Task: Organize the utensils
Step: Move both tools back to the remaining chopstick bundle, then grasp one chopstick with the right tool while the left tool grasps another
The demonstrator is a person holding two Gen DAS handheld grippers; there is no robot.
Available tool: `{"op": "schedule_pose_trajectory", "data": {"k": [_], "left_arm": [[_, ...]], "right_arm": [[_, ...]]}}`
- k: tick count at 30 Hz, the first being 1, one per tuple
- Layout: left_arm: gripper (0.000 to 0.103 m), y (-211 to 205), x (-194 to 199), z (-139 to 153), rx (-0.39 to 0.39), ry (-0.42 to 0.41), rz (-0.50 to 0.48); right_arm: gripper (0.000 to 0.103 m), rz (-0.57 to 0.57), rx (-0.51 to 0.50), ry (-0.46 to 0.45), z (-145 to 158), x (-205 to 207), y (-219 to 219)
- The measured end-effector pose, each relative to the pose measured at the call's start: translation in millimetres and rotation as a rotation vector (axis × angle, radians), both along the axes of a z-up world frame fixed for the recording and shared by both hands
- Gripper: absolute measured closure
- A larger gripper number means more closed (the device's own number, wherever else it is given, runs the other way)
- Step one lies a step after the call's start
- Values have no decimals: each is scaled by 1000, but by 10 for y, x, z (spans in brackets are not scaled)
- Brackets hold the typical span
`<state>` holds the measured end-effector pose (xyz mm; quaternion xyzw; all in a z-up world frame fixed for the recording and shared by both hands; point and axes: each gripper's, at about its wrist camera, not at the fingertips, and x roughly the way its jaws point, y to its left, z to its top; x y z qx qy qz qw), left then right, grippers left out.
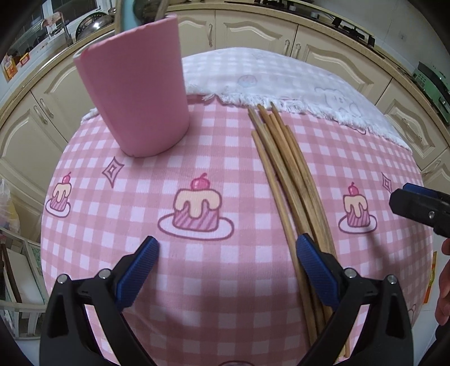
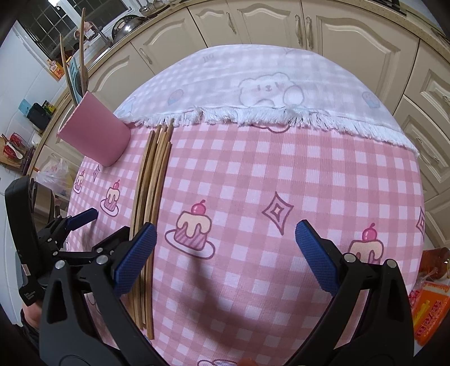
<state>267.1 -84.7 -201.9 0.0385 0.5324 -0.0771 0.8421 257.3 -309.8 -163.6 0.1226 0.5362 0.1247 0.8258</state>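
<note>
Several wooden chopsticks (image 1: 292, 174) lie in a bundle on the pink checked tablecloth (image 1: 197, 140), also in the right wrist view (image 2: 153, 180). A pink holder cup (image 1: 137, 93) stands at the far left; in the right wrist view (image 2: 95, 132) it holds a few wooden utensils (image 2: 81, 48). My left gripper (image 1: 227, 247) is open and empty, its right finger over the bundle's near end. My right gripper (image 2: 225, 233) is open and empty, its left finger over the bundle. Each gripper shows in the other's view: the right (image 1: 416, 208) and the left (image 2: 81, 216).
A white fringed cloth (image 1: 281, 81) covers the table's far part, just beyond the chopstick tips. Cream kitchen cabinets (image 2: 281, 25) run behind the table. Orange packaging (image 2: 430, 309) sits off the table's right edge. A plastic bag (image 2: 56, 174) hangs at the left.
</note>
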Motion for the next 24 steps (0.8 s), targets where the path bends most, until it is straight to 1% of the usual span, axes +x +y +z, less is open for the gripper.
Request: {"op": "schedule_pose_trajectory", "data": {"k": [1,2,3,4,6,8,11,14,17,22,24], "left_arm": [[6,-44,9,-5,11,-7,-4],[7,-102,19,-30,38,-6,-8],[7,-136,21,-27,45,-17,-11],[11,-128,12,-26,39,-22,-16],[19,-133,0,-4,30,-28,-40],[37,-96,-2,37,25,-32,-55],[51,-34,28,71,15,-26,-63],[55,37,35,79,2,-26,-79],[56,94,-6,68,-1,-32,-95],[55,165,-44,69,-17,-40,-114],[55,194,-89,72,-22,-42,-120]], "right_arm": [[6,2,0,1,0,1,1],[6,4,-2,1,-2,0,5],[6,8,-5,1,-2,-4,17],[6,12,-10,3,-4,-9,32],[6,24,-26,9,-17,-16,76],[6,38,-46,18,-43,-11,135],[6,59,-84,29,-91,4,260],[6,80,-116,31,-109,24,409],[6,104,-146,22,-113,42,555],[6,103,-246,17,-165,90,680],[6,96,-251,21,-164,100,676]]}}
